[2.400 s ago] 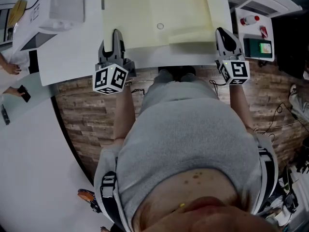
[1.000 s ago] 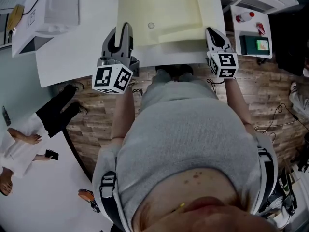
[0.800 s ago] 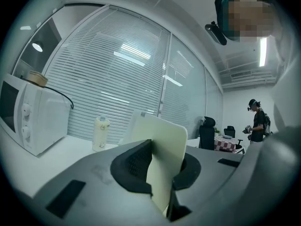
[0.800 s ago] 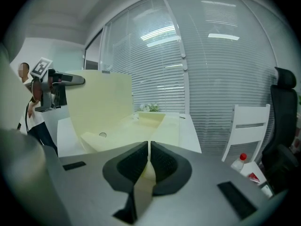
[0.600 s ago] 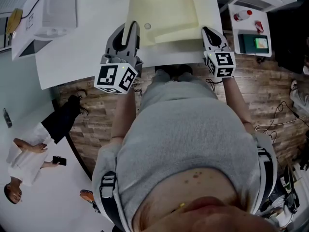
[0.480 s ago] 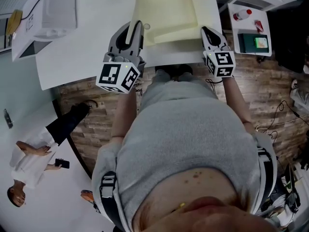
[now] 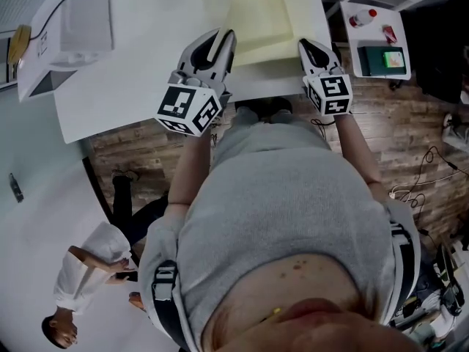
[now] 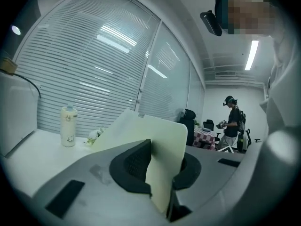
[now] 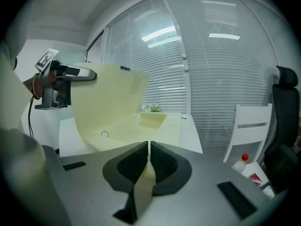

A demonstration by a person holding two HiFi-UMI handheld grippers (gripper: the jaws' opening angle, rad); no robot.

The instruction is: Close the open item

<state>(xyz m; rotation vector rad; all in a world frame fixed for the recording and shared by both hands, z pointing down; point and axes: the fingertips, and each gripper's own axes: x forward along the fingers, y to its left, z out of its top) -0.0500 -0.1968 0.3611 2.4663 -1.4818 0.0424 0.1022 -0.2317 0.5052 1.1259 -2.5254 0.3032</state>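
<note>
Where the head view looks down on the white desk (image 7: pixel 139 79), one pale yellow folder (image 7: pixel 267 13), half open: left gripper (image 7: pixel 226 39) holds its cover raised, presumably to fold across; right gripper (image 7: pixel 304 46) anchors the base. Left gripper view: jaws clenched on the cover's edge. Right gripper view: jaws clenched on the lower leaf; no papers visible inside.
</note>
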